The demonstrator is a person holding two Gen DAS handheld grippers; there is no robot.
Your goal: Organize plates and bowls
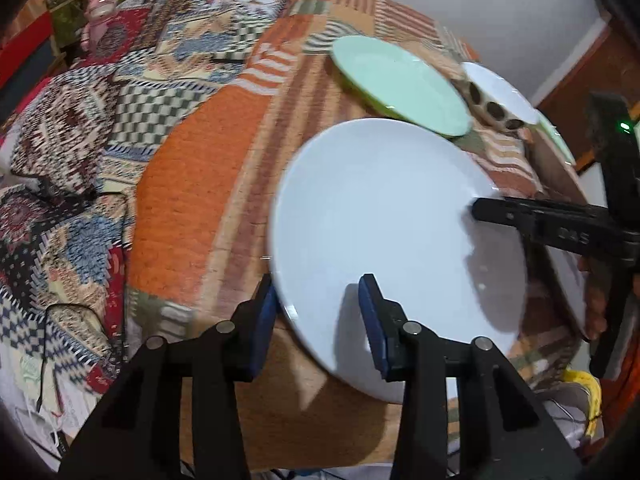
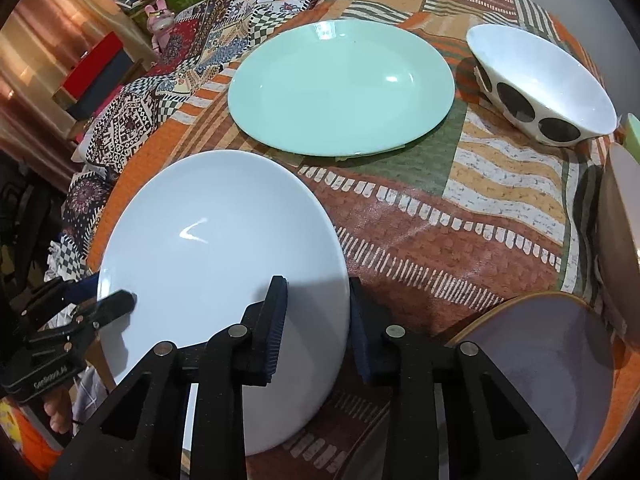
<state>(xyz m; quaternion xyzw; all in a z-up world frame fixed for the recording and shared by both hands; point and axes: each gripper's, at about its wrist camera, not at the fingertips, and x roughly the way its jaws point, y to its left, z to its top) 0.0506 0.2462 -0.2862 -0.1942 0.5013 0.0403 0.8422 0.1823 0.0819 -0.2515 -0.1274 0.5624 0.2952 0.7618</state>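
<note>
A large white plate [image 1: 384,216] [image 2: 216,264] lies tilted at the near edge of the table, partly over the edge. My left gripper [image 1: 318,312] straddles its near rim, one blue pad over the plate and one under it, shut on the rim. In the right wrist view the left gripper [image 2: 124,300] shows at the plate's left side. My right gripper [image 2: 318,316] clamps the plate's right rim, and its finger shows as the right gripper [image 1: 478,208] on the plate's far edge. Behind sit a mint green plate [image 1: 400,84] [image 2: 340,88] and a white bowl with black dots [image 1: 500,96] [image 2: 540,84].
A grey plate with a tan rim [image 2: 552,360] lies close to the right of my right gripper, and another dish [image 2: 620,224] stands at the right edge. The table wears a striped orange cloth [image 2: 440,220]. A patterned quilt [image 1: 80,140] lies left of the table.
</note>
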